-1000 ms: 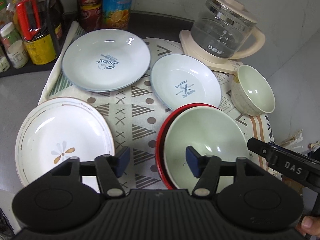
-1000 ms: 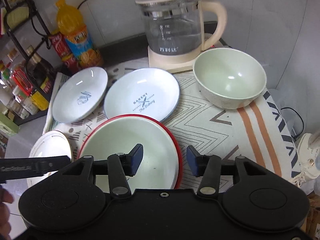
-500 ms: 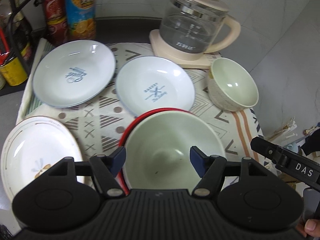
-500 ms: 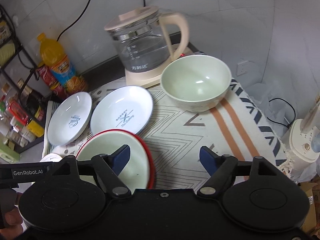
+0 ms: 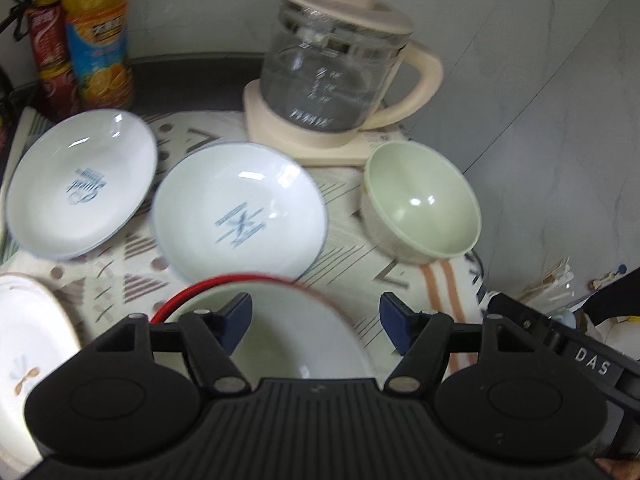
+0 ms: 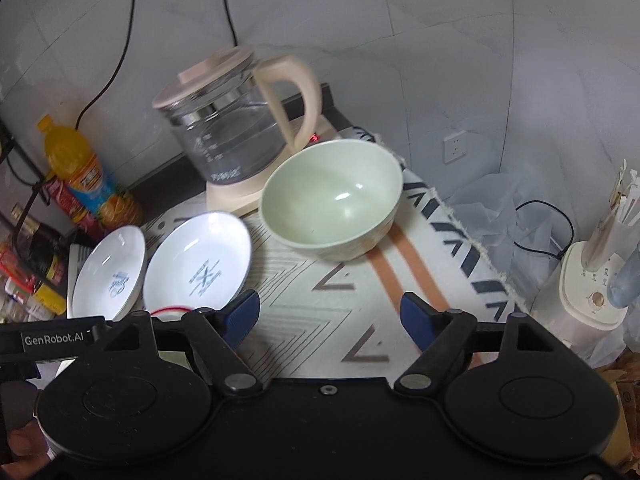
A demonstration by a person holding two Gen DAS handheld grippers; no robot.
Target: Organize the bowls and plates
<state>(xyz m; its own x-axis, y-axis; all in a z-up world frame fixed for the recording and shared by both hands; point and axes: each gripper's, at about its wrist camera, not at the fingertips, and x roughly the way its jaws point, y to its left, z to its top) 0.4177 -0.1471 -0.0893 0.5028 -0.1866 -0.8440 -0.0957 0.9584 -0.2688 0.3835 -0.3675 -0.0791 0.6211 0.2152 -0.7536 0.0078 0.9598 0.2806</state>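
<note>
My left gripper (image 5: 315,322) is open and empty. It hovers over a pale green bowl (image 5: 288,344) that sits in a red-rimmed plate (image 5: 188,296). Beyond lie two white plates with blue print, one at the left (image 5: 80,184) and one in the middle (image 5: 240,216). A white plate with a flower (image 5: 28,344) lies at the left edge. A second pale green bowl (image 5: 420,204) stands to the right, by the kettle. My right gripper (image 6: 329,316) is open and empty above bare patterned cloth (image 6: 320,300), short of that bowl (image 6: 332,204).
A glass kettle (image 6: 240,120) on a cream base stands behind the bowl. An orange drink bottle (image 5: 98,36) and a red can (image 5: 50,56) are at the back left. The cloth's fringed edge (image 6: 472,236) drops off to the right, with a white appliance (image 6: 588,292) beyond.
Both views have swung to the right, towards the lone green bowl and the kettle. The right gripper's jaws have spread wider. The flower plate has slid to the left edge.
</note>
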